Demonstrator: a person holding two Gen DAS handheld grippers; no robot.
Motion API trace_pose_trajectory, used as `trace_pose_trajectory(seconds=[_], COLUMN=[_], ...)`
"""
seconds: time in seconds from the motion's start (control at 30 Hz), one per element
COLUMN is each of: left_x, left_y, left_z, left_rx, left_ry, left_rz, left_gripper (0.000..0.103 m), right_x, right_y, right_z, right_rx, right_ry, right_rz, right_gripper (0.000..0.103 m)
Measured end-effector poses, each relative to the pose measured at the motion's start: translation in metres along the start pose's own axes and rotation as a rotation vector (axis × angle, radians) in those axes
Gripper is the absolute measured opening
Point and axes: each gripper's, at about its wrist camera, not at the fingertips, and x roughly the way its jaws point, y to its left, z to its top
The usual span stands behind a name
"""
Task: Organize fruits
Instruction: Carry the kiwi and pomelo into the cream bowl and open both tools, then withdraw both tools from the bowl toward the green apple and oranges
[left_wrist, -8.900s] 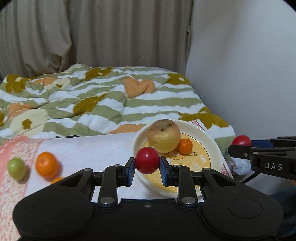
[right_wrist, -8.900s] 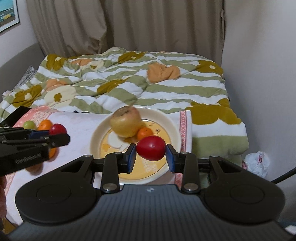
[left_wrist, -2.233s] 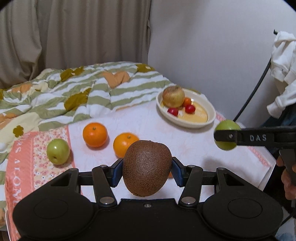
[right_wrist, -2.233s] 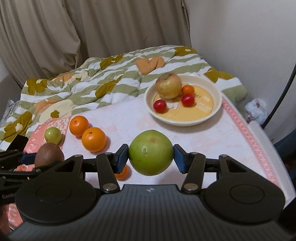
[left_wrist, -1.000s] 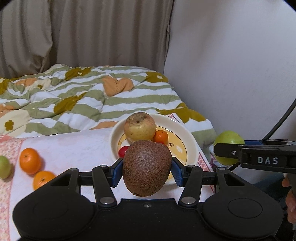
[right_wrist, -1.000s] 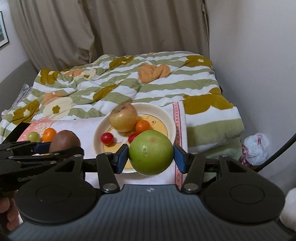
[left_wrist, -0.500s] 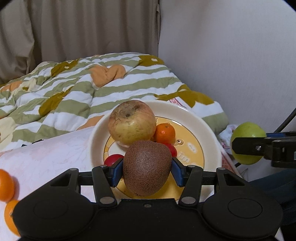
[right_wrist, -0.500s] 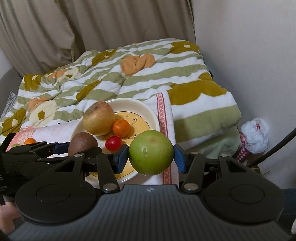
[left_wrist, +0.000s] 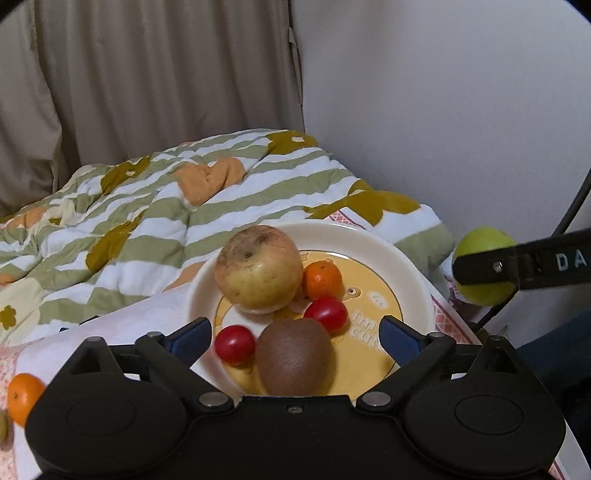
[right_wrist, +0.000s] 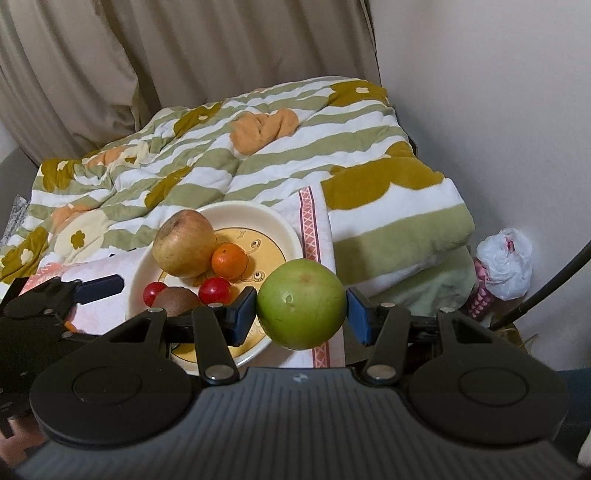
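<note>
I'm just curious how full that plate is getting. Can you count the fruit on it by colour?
On the plate:
Yellowish apple: 1
Orange tangerine: 1
Red small fruits: 2
Brown kiwi: 1
Total: 5

The green fruit is not on the plate; the right gripper holds it.

"DA" on the right gripper (left_wrist: 487, 267).

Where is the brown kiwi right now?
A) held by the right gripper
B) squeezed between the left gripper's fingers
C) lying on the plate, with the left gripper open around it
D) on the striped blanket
C: the kiwi lies on the plate beside two red fruits, and the left gripper has its blue pads spread wide, clear of it.
</note>
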Motion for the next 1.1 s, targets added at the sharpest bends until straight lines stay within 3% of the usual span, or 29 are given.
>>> trace_pose_trajectory(seconds=[0.27, 0.6, 1.0, 1.07, 1.1], left_x=[-0.030, -0.057, -0.073, -0.076, -0.077], left_y=[0.025, 0.050, 0.065, 0.066, 0.066], left_z=[-0.009, -0.029, -0.045, -0.047, -0.047], left_rx=[-0.098, -0.203, -0.272, -0.273, -0.274], left_ry=[0.021, 0.052, 0.063, 0.064, 0.064], left_rz=[0.025, 0.099, 0.145, 0.151, 0.151], left_gripper=[0.099, 0.100, 0.100, 0.100, 0.100], right_x=[0.006, 0.042, 0.060, 0.052, 0.048], right_y=[0.017, 0.052, 0.060, 0.061, 0.061], right_z=[0.003, -0.018, -0.035, -0.034, -0.034], right_rx=[-0.076, -0.290, -0.338, -0.352, -0.358], right_ry=[0.003, 0.050, 0.041, 0.005, -0.010], right_rz=[0.050, 0.125, 0.168, 0.180, 0.173], right_gripper=[0.068, 0.068, 0.069, 0.081, 0.102])
